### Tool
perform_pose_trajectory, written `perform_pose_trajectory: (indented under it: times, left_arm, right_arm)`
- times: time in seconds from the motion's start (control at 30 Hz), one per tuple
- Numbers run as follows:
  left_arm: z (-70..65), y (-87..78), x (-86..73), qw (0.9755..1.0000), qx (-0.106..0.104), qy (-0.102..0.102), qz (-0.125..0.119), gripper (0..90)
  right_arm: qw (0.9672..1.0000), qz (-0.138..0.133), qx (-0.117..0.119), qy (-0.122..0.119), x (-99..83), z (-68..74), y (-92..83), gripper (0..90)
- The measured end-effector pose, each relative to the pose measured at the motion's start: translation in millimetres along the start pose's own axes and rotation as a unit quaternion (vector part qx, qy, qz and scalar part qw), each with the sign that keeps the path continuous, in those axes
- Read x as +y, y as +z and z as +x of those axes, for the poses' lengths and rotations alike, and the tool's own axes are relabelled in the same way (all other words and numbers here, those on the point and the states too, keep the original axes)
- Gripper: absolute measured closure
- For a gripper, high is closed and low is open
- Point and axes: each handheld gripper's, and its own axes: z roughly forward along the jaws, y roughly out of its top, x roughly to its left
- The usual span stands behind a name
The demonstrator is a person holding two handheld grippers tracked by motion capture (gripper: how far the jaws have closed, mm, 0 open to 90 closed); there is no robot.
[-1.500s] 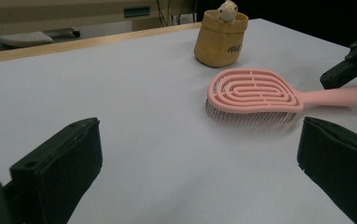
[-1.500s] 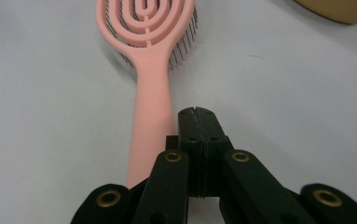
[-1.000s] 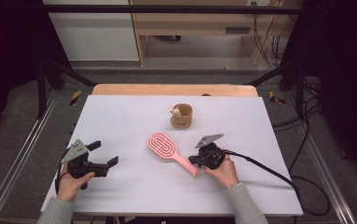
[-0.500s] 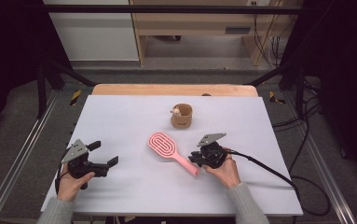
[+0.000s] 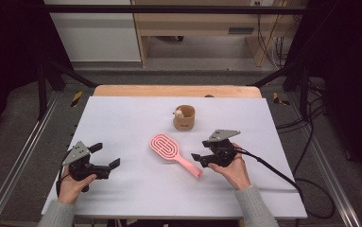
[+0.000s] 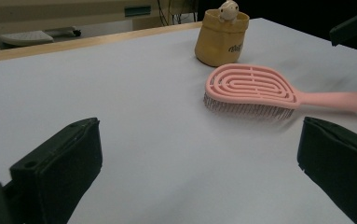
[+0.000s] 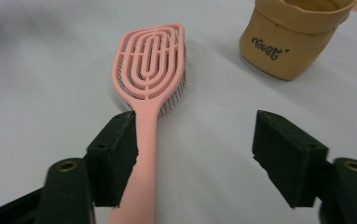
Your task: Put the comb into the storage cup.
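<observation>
One pink brush (image 5: 175,155), one tan pot (image 5: 184,118).

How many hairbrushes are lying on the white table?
1. The pink hairbrush lies near the middle of the table, in front of the tan pouch, its handle toward the right gripper. Nothing seems hidden.

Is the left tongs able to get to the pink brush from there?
Probably yes. The left tongs stand open and point toward the pink brush, with bare white table between them. The brush lies flat, with the right tongs at its handle.
</observation>
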Motion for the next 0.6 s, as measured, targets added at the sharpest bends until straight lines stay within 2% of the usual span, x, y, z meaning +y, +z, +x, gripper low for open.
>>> perform_pose_trajectory:
  times: [0.03, 0.07, 0.1, 0.27, 0.5, 0.6]
  left_arm:
    - [0.0, 0.0, 0.0, 1.0, 0.0, 0.0, 0.0, 0.0]
    - [0.1, 0.0, 0.0, 1.0, 0.0, 0.0, 0.0, 0.0]
    - [0.1, 0.1, 0.0, 1.0, 0.0, 0.0, 0.0, 0.0]
    - [0.1, 0.2, 0.0, 1.0, 0.0, 0.0, 0.001, 0.0]
    - [0.1, 0.7, -0.2, 1.0, -0.001, 0.001, 0.002, 0.0]
    - [-0.1, 0.9, -0.2, 1.0, -0.001, 0.001, 0.002, 0.0]
  right_arm:
    - [1.0, 0.0, 0.0, 0.0, 0.0, 0.0, 0.0, 29.4]
    - [1.0, 0.001, -0.005, 0.002, 0.9, -0.2, -1.4, 22.1]
    - [1.0, 0.001, -0.005, 0.002, 0.9, -0.2, -1.4, 22.1]
    - [0.9999, 0.005, -0.014, 0.001, 2.7, -1.0, -3.7, 8.3]
    - [0.9999, 0.002, -0.015, 0.0, 5.8, -2.1, -6.8, 2.6]
    - [0.9999, 0.001, -0.008, -0.01, 11.2, -0.7, -8.3, 1.4]
